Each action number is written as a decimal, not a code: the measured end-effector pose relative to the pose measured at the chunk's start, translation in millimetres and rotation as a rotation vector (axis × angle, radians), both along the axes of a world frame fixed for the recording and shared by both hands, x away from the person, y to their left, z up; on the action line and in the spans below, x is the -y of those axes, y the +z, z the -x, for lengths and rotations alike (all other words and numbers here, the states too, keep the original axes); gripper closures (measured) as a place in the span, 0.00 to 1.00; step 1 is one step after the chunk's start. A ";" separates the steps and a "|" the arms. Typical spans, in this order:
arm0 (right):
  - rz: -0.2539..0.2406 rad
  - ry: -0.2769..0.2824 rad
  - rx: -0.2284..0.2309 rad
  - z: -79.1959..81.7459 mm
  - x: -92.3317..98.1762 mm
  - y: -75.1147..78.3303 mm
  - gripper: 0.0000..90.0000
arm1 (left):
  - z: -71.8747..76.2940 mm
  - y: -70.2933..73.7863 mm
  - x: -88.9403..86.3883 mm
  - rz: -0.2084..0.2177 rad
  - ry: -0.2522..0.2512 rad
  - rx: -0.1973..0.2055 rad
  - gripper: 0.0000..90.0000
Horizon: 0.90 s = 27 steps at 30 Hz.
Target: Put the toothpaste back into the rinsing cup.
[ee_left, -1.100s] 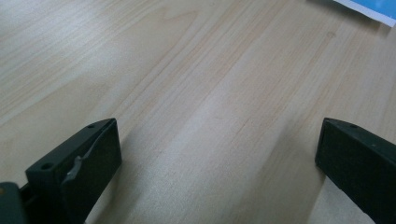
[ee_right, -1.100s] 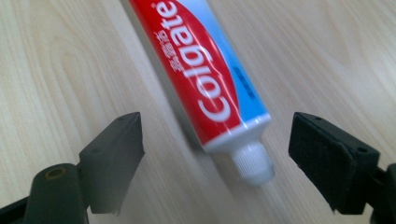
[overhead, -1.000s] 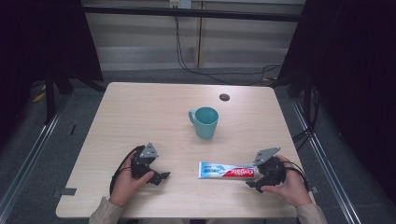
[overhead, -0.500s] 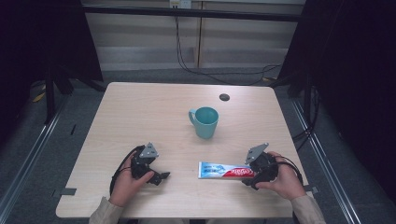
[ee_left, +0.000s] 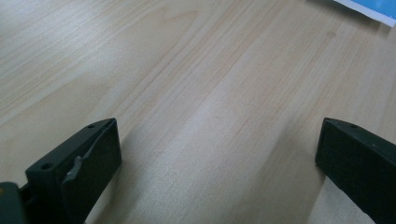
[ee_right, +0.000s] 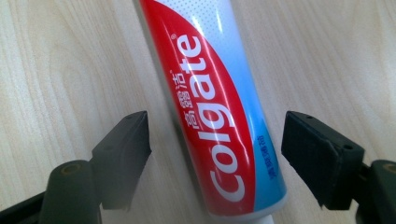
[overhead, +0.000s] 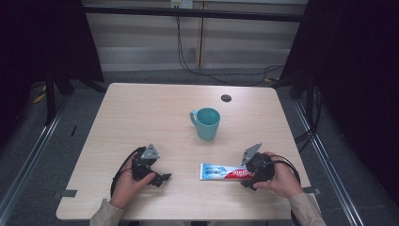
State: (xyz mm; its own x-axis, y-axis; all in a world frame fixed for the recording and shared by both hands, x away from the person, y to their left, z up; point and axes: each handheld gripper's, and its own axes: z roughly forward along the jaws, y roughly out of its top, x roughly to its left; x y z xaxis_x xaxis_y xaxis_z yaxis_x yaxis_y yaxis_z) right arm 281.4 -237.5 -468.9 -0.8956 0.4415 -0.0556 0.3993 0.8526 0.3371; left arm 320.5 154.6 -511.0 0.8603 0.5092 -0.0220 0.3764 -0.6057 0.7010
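Observation:
A red, white and blue toothpaste tube lies flat near the table's front edge, right of centre. My right gripper sits at the tube's right end. In the right gripper view the tube runs up between the two black jaws with a gap on each side. The right gripper has just been closing its jaws, and the pads do not touch the tube. My left gripper rests low on the table at the front left, open over bare wood. The tube's flat end shows at the top right.
A teal mug stands upright at the table's middle, handle to the left, behind the tube. A small dark round spot lies near the far edge of the light wooden table. Cables and dark frames surround the table.
My right gripper has slid left along the table onto the tube's right end, so the tube now lies between its jaws. The left gripper, the tube and the mug have not moved.

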 end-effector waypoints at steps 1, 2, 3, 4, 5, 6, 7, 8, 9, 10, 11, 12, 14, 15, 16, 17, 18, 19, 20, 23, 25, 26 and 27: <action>0.010 0.005 -0.004 -0.6 -0.9 0.0 0.26 | 0.0 0.0 0.0 0.000 0.000 0.000 0.00; 0.013 0.007 -0.005 -1.1 -1.8 -0.2 0.27 | 0.0 0.0 0.0 0.000 0.000 0.000 0.00; 0.014 0.017 0.002 -2.4 -2.2 -0.1 0.27 | 0.0 0.0 0.0 0.000 0.000 0.000 0.00; 0.013 0.010 -0.004 -2.4 -3.2 -0.5 0.27 | 0.0 -0.1 0.1 0.001 0.001 0.001 0.00; 0.021 0.014 -0.013 -2.6 -3.9 0.0 0.27 | 0.0 0.0 0.0 0.000 0.000 0.000 0.00; 0.024 0.015 -0.012 -2.9 -4.8 0.0 0.27 | 0.0 0.0 0.0 0.000 0.000 0.000 0.00; 0.021 0.025 -0.004 -3.9 -5.1 -0.1 0.27 | 0.0 0.0 0.0 0.000 0.000 0.000 0.00; 0.020 0.022 -0.003 -4.0 -5.8 -0.2 0.27 | -0.1 0.0 0.0 0.000 0.000 0.001 0.00; 0.022 0.026 -0.003 -4.4 -6.2 -0.4 0.27 | 0.0 0.0 0.0 -0.001 0.000 0.000 0.00; 0.027 0.025 -0.005 -4.8 -6.7 0.0 0.27 | -0.1 0.0 0.0 0.000 0.000 0.001 0.00; 0.027 0.025 -0.005 -4.8 -6.7 0.0 0.27 | -0.1 0.0 0.0 0.000 0.000 0.001 0.00; 0.019 0.036 -0.003 -6.1 -7.5 -0.3 0.27 | 0.0 0.0 0.0 0.000 0.000 0.000 0.00; 0.025 0.026 -0.013 -5.8 -9.1 0.0 0.27 | 0.0 0.0 0.0 0.000 0.000 0.000 0.00; 0.024 0.038 -0.007 -6.9 -9.5 -0.6 0.27 | -0.1 0.0 0.0 0.000 0.000 0.001 0.00; 0.024 0.038 -0.007 -6.9 -9.5 -0.6 0.27 | -0.1 0.0 0.0 0.000 0.000 0.001 0.00; 0.027 0.029 -0.013 -7.5 -10.7 -1.5 0.28 | -0.1 0.0 0.0 0.000 0.000 0.001 0.00; 0.028 0.039 -0.009 -8.6 -10.7 -2.0 0.28 | -0.1 0.0 0.0 0.000 0.000 0.001 0.00; 0.023 0.046 -0.015 -9.3 -11.2 -2.8 0.29 | -0.1 0.0 0.0 0.000 0.000 0.001 0.00; 0.027 0.045 -0.016 -9.4 -11.8 -3.3 0.30 | -0.1 0.0 0.0 0.000 0.000 0.001 0.00; 0.033 0.050 -0.020 -9.9 -13.2 -4.6 0.32 | -0.1 0.0 0.0 -0.001 0.000 0.000 0.00; 0.033 0.060 -0.020 -9.5 -14.7 -4.3 0.33 | -0.1 0.0 0.0 0.000 0.000 0.001 0.00; 0.033 0.060 -0.020 -9.5 -14.7 -4.3 0.33 | -0.1 0.0 0.0 0.000 0.000 0.001 0.00; 0.032 0.079 -0.022 -9.8 -15.5 -3.8 0.39 | 0.0 0.0 0.0 0.000 0.000 0.000 0.00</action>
State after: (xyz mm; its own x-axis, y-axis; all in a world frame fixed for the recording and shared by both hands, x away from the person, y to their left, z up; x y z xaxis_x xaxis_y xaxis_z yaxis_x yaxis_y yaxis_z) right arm 291.2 -221.9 -472.7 -0.9287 0.3678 -0.0482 0.3376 0.8920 0.3007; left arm 320.5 154.6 -511.0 0.8604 0.5092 -0.0217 0.3763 -0.6060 0.7008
